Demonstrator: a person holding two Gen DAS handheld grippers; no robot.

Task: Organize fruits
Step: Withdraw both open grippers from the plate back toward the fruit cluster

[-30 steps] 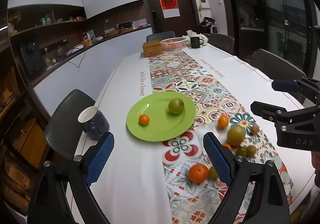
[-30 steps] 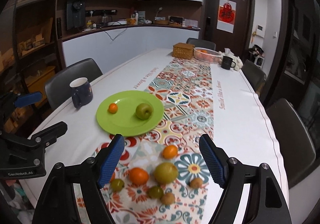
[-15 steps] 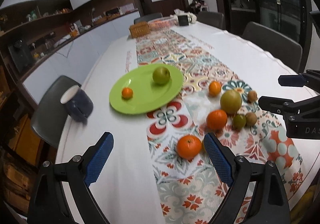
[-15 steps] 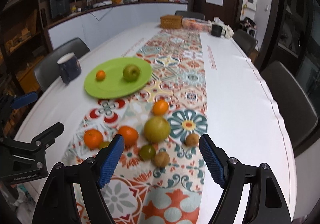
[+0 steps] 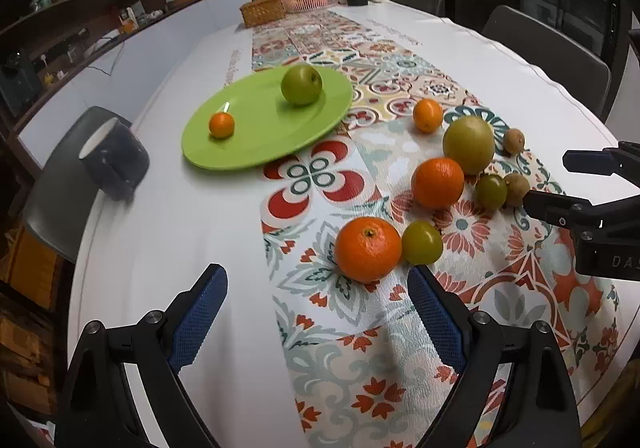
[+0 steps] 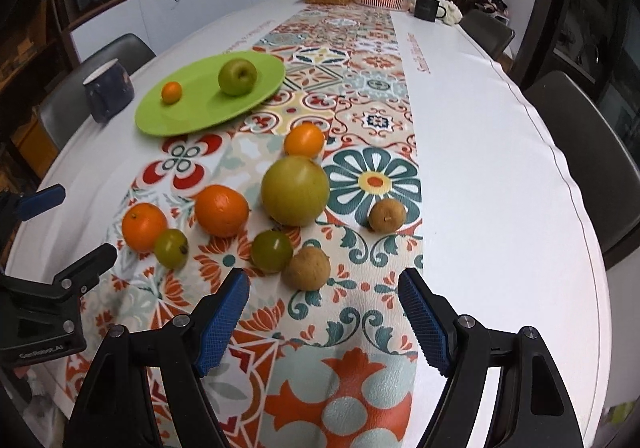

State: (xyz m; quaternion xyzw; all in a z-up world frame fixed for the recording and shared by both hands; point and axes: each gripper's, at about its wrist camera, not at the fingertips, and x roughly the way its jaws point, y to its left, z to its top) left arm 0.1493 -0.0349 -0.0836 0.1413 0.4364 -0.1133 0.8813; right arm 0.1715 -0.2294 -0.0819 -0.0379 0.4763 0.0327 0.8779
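my left gripper (image 5: 318,312): jaws wide, nothing in them, hanging just short of a big orange (image 5: 368,250)
my right gripper (image 6: 324,322): also spread wide and empty, a brown kiwi (image 6: 307,268) just ahead
plate (image 5: 256,152): green, already has an apple (image 5: 301,84) and a tiny orange (image 5: 221,125) on it
loose fruit: rest sits clustered on the patterned runner (image 6: 360,96), apart from the plate
mug (image 6: 107,90): dark blue, beside the plate

Both wrist views angled down, close over the table (image 5: 168,232), sharing the green plate (image 5: 256,136) (fruit cluster too)
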